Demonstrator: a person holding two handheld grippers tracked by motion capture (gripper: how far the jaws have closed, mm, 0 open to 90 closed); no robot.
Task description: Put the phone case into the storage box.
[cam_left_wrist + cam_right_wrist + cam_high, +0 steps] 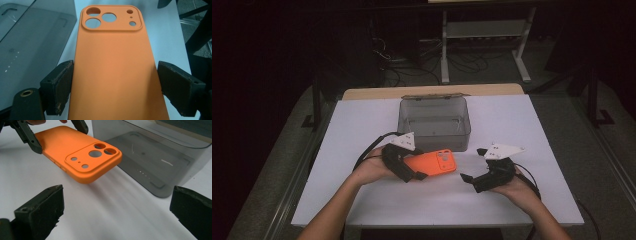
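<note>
We note the left gripper [412, 172] near the middle of the table [362, 125], a little toward the near edge, held in the person's left hand [372, 169]. Between its jaws sits an orange phone case [432, 162], back side up, camera cutout pointing toward the right edge. In the left gripper view the case [112, 65] runs straight out between the two black pads [61, 85]; the left pad touches the case's edge, and the right pad sits just beside the other edge, so we cannot tell whether it presses. In the right gripper view the case [80, 153] hangs clear of the table, a shadow under its free end, the left gripper's fingers [32, 141] clamping its far end. We take it as gripped and lifted.

The right gripper [468, 179] is on the right half of the table, near the near edge, in the right hand [517, 187]. Its jaws stand wide apart with nothing between them, pointing toward the case but well short of it.

A grey translucent box [434, 120] stands open toward the far edge, centred, lid tipped back. The case's camera end lies just in front of the box's near wall, not inside it. Box interior [150, 162] looks bare.
</note>
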